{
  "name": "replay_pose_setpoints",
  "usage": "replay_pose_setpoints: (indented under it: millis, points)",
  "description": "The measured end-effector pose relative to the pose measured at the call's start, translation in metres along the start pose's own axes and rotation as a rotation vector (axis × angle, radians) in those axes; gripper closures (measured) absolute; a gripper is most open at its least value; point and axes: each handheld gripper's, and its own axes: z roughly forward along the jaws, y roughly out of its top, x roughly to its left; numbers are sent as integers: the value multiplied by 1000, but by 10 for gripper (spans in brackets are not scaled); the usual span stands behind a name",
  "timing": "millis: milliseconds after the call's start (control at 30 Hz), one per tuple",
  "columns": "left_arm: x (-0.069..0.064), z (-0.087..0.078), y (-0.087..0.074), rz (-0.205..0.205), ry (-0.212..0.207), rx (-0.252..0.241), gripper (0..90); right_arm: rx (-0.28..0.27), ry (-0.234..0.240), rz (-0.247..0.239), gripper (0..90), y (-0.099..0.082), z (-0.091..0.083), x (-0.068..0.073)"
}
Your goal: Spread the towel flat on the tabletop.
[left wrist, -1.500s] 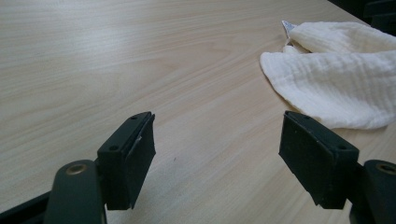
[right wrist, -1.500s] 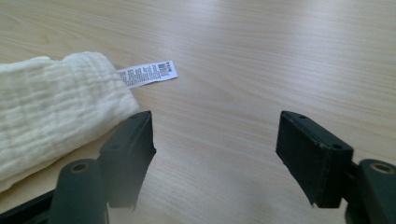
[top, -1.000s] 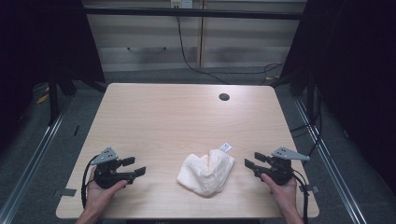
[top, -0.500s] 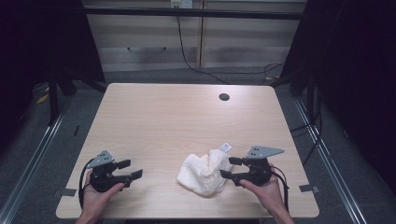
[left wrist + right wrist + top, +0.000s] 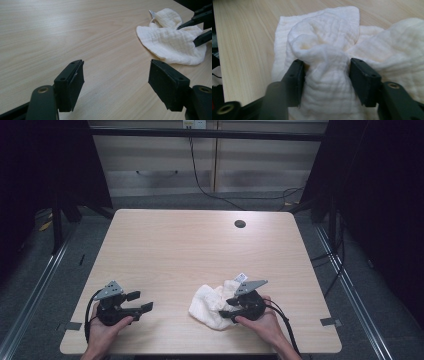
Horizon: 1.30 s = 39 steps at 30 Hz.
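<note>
A crumpled white cloth [image 5: 209, 302] with a small label [image 5: 242, 277] lies near the front edge of the wooden table [image 5: 200, 245]. My right gripper [image 5: 226, 307] has pushed into the cloth's right side. In the right gripper view a bunched fold of the cloth [image 5: 324, 37] fills the gap of that gripper [image 5: 325, 77]; the jaws have just been closing and both pads press on the fold. My left gripper [image 5: 140, 301] rests at the front left, open and holding nothing [image 5: 116, 82], aimed at the cloth [image 5: 170, 42] and the right gripper [image 5: 197, 30] beyond it.
A round cable hole [image 5: 240, 224] sits at the table's far right. Bare wood stretches between the two grippers and across the far half. Dark frames and cables stand around the table.
My right gripper has slid left from the table's right side into the cloth and narrowed its jaws around a fold. The cloth is pushed slightly. The left gripper has stayed put.
</note>
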Motion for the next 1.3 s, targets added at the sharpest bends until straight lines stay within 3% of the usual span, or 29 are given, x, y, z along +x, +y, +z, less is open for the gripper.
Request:
replay_pose_setpoints:
  millis: [133,400,800,900,933,1033,1133,1167,1300]
  points:
    - [0,2,0,2,1,6,282,5,-4,-10,667,1,4,-2]
    - [-1,3,0,-10,4,1,282,-13,51,0,693,15,22,-10]
    - [0,2,1,-6,-10,3,290,-21,94,-38,664,50,64,1]
    - [0,1,1,0,-7,-3,282,-25,98,-48,582,55,69,7]
    - [0,1,1,-2,-9,-4,281,-44,114,-40,515,55,70,9]
    - [1,2,1,-8,-5,-1,280,-56,121,-40,436,55,67,11]
    - [5,3,0,-67,-44,-1,276,-80,110,-57,377,57,54,14]
    - [7,4,0,-65,-23,12,272,-97,102,-57,332,57,42,14]
    - [9,7,1,-46,-10,36,266,-122,80,-47,313,51,22,13]
